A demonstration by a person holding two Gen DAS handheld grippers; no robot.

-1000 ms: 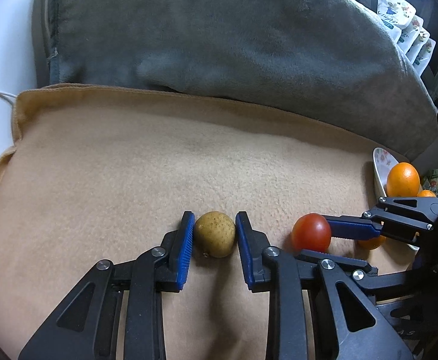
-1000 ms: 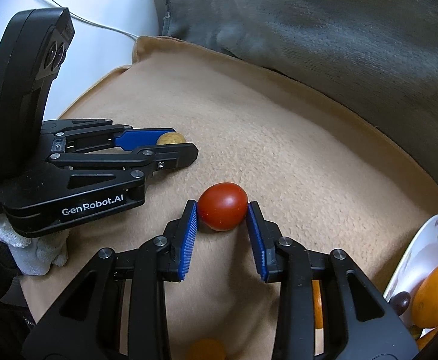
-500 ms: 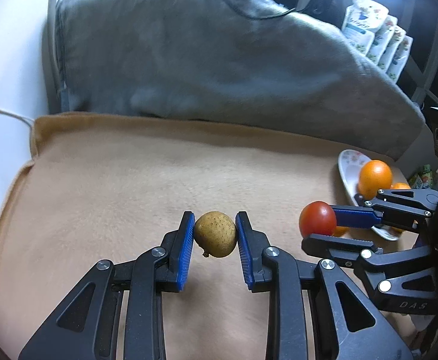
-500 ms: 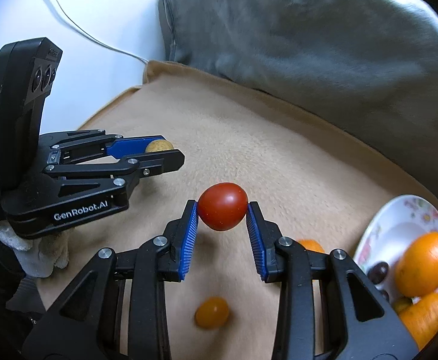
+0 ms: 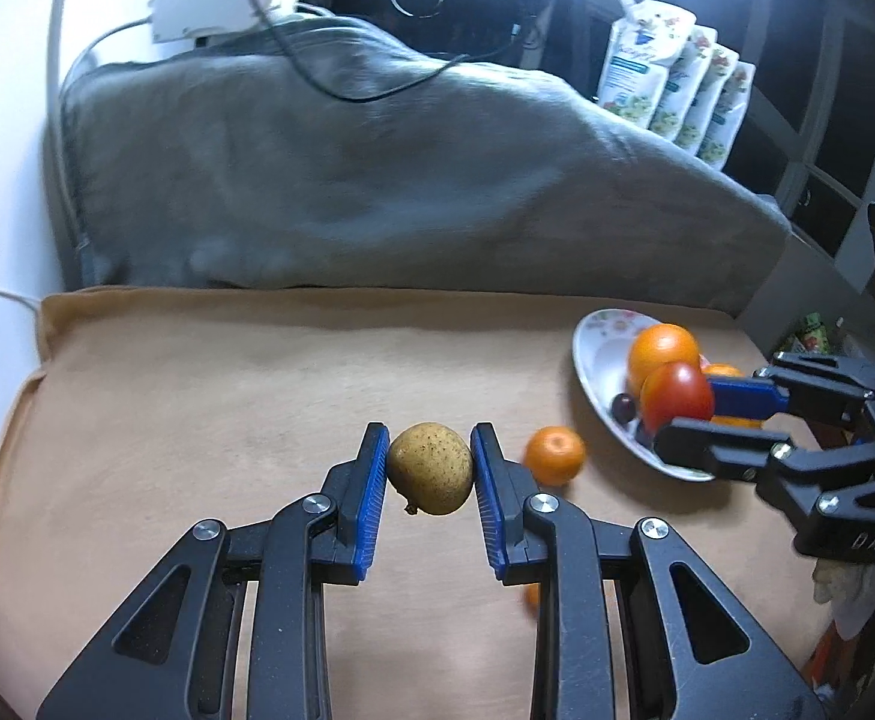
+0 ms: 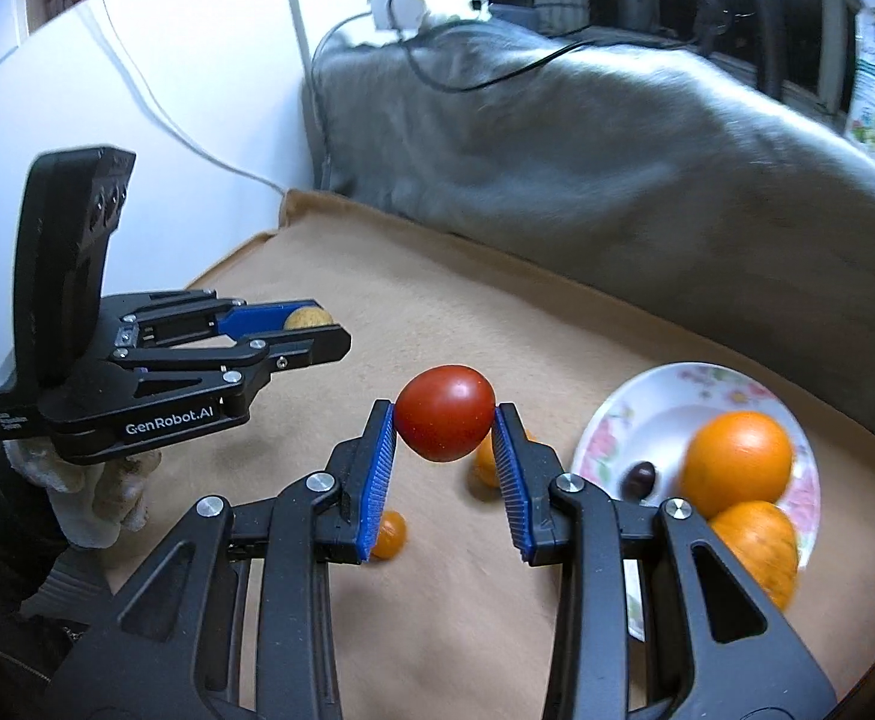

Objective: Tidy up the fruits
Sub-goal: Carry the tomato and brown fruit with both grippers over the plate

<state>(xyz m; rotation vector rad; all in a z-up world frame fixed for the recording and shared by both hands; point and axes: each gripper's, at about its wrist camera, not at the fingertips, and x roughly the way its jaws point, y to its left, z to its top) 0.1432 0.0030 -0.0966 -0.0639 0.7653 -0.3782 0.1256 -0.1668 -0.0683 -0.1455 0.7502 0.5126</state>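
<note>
My left gripper is shut on a brown speckled pear and holds it above the tan cloth; it also shows in the right wrist view. My right gripper is shut on a red tomato, held above the cloth just left of the floral plate. In the left wrist view the tomato hangs in front of the plate. The plate holds a big orange, a second orange fruit and a dark grape.
A mandarin lies on the tan cloth left of the plate. A smaller orange fruit lies nearer the front. A grey cushion backs the cloth, with cables and a white power strip on top. Pouches stand at far right.
Both grippers have lifted higher with their fruit. The right gripper has carried the tomato rightward toward the plate. More of the plate and the loose mandarins have come into view.
</note>
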